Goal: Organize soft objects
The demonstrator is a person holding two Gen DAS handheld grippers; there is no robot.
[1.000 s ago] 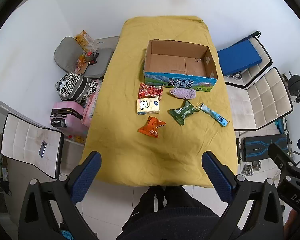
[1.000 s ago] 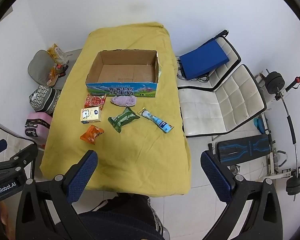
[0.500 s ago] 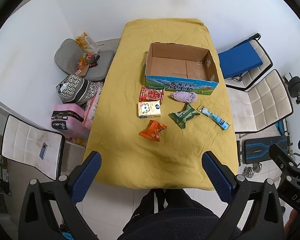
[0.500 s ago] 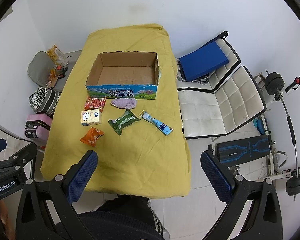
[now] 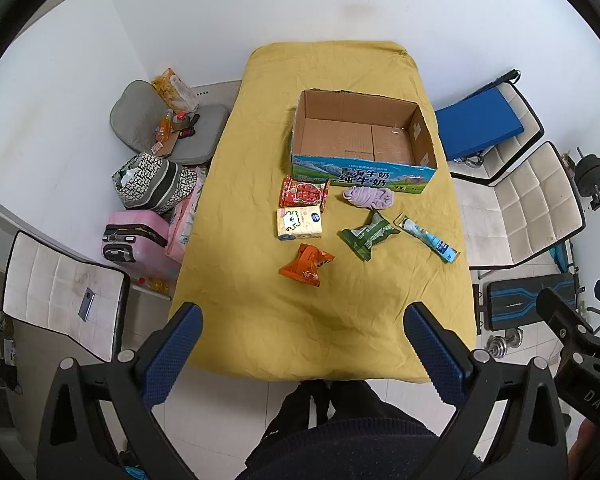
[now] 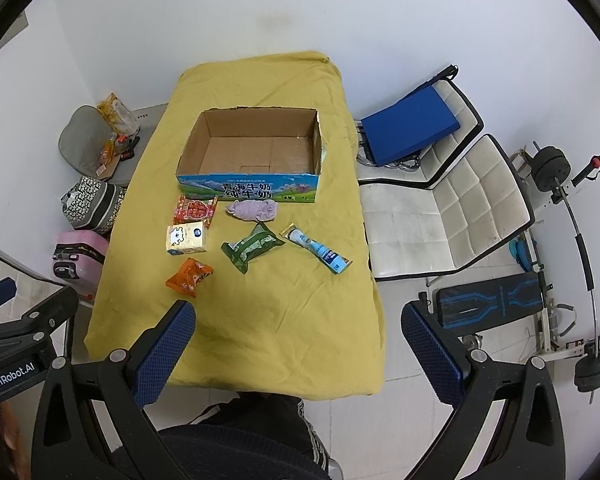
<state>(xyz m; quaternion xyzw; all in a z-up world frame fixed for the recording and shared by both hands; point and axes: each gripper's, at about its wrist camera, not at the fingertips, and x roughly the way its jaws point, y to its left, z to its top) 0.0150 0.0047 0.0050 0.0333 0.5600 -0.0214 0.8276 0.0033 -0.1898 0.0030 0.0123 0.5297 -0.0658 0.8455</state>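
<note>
Left claw (image 5: 300, 344) spread wide and empty, high above the near edge of the yellow-draped table (image 5: 260, 320); right claw (image 6: 298, 340) likewise gaping, nothing pinched. Out ahead lie the orange crinkled snack packet (image 5: 306, 266), cream tissue pack (image 5: 299, 223), red foil pouch (image 5: 303, 192), green wrapped packet (image 5: 369, 235), pale blue tube (image 5: 428, 238) and bunched lilac cloth (image 5: 367, 197). Beyond them, the open cardboard box (image 5: 362, 140) is bare inside. By my read, nothing is sorted yet; all six remain.
</note>
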